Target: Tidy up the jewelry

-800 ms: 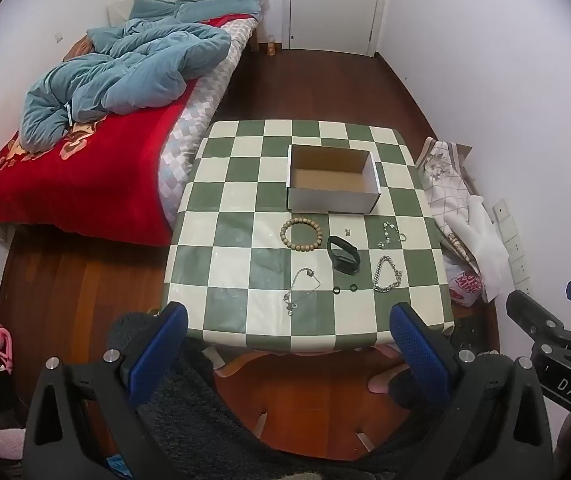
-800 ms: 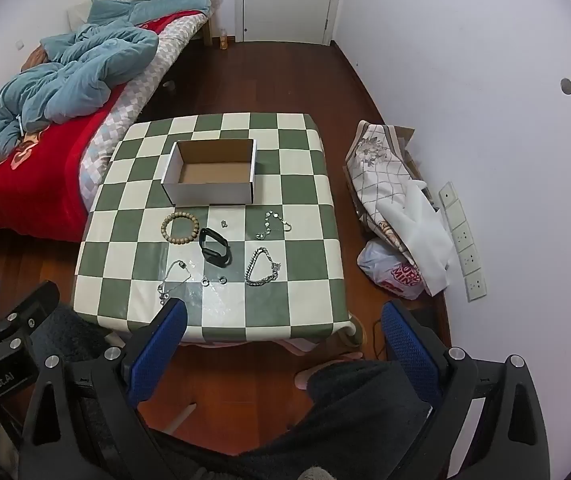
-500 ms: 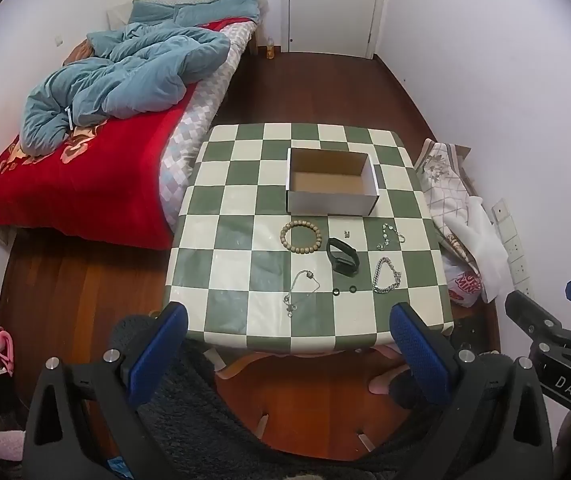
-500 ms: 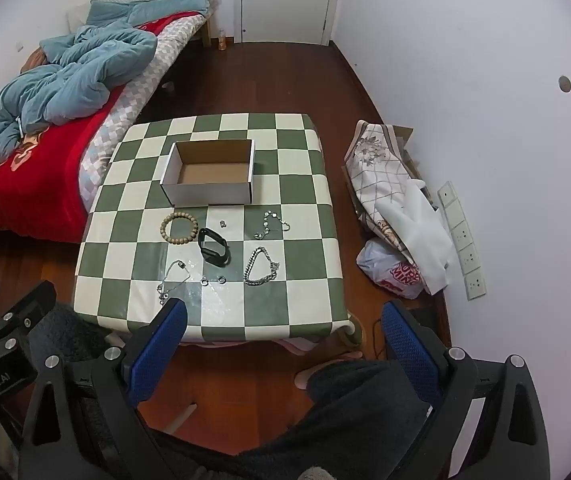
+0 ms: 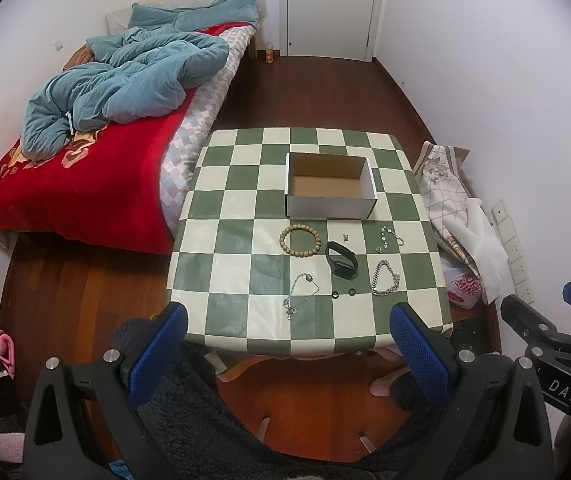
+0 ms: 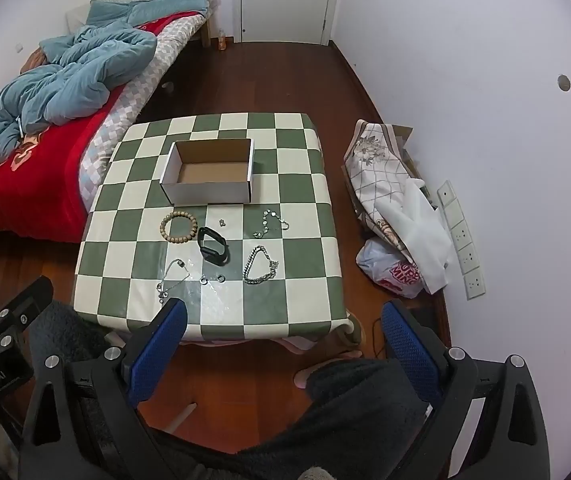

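An open white cardboard box (image 5: 330,185) (image 6: 210,177) stands empty on the checkered table (image 5: 245,200). In front of it lie a wooden bead bracelet (image 5: 300,240) (image 6: 178,227), a black band (image 5: 341,259) (image 6: 213,245), a silver chain bracelet (image 5: 385,278) (image 6: 260,265), a thin beaded chain (image 5: 388,238), a thin necklace (image 5: 299,294) (image 6: 170,278), two small rings (image 5: 343,293) and a tiny charm (image 5: 345,237). My left gripper (image 5: 285,356) and right gripper (image 6: 283,354) are both open and empty, held above the table's near edge.
A bed with a red cover and blue quilt (image 5: 105,92) stands left of the table. Bags and folded cloth (image 5: 457,216) lie against the right wall. A closed door (image 5: 329,4) is at the back. My knees and wooden floor show below the grippers.
Both views have shifted slightly; the table sits a little lower in the left wrist frame. Nothing on the table has moved and both grippers stay open.
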Motion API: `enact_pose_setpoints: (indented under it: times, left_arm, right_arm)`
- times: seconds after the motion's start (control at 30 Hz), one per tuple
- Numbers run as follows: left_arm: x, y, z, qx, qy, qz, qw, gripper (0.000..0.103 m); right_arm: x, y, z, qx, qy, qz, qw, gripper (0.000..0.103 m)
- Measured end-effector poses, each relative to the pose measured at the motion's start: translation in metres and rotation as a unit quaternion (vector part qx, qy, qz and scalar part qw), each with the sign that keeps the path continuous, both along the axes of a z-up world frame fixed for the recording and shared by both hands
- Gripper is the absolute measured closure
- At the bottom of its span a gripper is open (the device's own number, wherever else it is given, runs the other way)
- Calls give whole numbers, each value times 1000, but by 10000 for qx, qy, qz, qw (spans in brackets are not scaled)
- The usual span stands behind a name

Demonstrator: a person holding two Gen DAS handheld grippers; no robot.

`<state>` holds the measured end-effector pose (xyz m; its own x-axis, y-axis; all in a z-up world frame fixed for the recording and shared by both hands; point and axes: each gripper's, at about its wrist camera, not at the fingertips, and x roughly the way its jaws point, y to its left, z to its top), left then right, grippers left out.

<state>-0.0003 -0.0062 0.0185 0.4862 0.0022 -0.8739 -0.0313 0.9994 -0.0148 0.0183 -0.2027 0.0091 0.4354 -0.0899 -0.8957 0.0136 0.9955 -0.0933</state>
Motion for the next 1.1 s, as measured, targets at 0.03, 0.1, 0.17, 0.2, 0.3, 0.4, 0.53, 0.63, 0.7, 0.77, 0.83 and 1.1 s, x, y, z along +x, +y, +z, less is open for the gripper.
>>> enact_pose_setpoints:
  times: [0.03,0.1,0.17,0.2,0.3,0.4,0.53,0.63,0.7,0.77,0.83,1.1]
  left_arm:
    - [1,0,1,5,2,-4,10000,0]
    - [-2,-1,-3,6,-11,0,10000,0]
    - [-1,-2,0,9,-23,-6,10000,0]
    - [-1,-2,1,13,-35,-7,10000,0]
    - [0,-4,5,25,-56,-5,10000,0]
    - [2,-5,9,27,-61,3,10000,0]
    - [-4,0,1,16,-50,-4,10000,0]
    - [-4,-1,2,12,-45,2,10000,0]
    - [-6,2,0,-6,-43,-1,10000,0]
    - [-6,2,1,0,-48,-6,10000,0]
    - [-7,2,2,-9,-37,-12,10000,0]
    - [-7,6,1,-22,-30,-4,10000,0]
  right_arm:
    - [-1,1,-2,-3,-4,0,10000,4]
    - [-1,1,-1,-4,-4,4,10000,4]
    - [-1,1,-2,0,-12,-5,10000,4]
    - [0,1,-3,3,-7,-5,10000,4]
    - [-2,1,-2,10,-21,-9,10000,4]
    - [-3,0,-1,16,-32,-9,10000,4]
    - [-3,1,-1,5,-18,1,10000,4]
    - [0,2,0,-1,-5,14,10000,4]
    - [0,2,0,-7,-9,20,10000,4]
    - [0,2,0,5,-6,22,10000,4]
    - [1,3,0,-12,-13,19,10000,4]
    - [1,2,0,-4,-5,9,10000,4]
